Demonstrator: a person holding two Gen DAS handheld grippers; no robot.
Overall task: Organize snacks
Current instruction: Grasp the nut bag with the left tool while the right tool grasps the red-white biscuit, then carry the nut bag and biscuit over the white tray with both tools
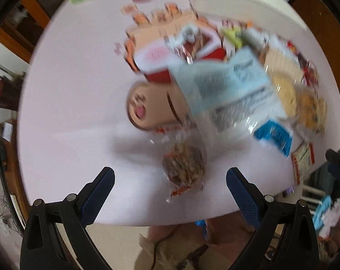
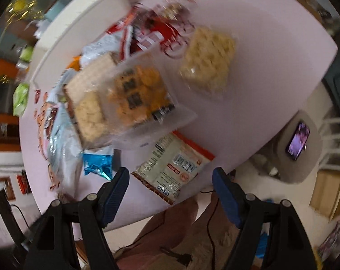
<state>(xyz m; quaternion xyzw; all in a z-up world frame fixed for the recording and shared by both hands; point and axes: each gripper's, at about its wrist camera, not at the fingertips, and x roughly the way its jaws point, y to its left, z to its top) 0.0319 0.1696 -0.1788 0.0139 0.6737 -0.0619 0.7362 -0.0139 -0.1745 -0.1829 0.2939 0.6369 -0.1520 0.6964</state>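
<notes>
While both grippers hover spread and empty above the pale tabletop (image 1: 68,112), the sorting looks barely begun: the judged step is choosing a first packet. Nearest the left gripper (image 1: 170,184), a clear-wrapped oat cookie (image 1: 183,166) lies between its fingers, just ahead. The right gripper (image 2: 170,180) frames a white-and-orange snack pouch (image 2: 172,164); beyond it sit the cracker bags (image 2: 136,94) and, farther, a white bin (image 2: 79,22). Next comes lowering and closing.

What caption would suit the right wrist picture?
Open right claw hovers over a white snack packet at the edge of a snack-strewn table.
</notes>
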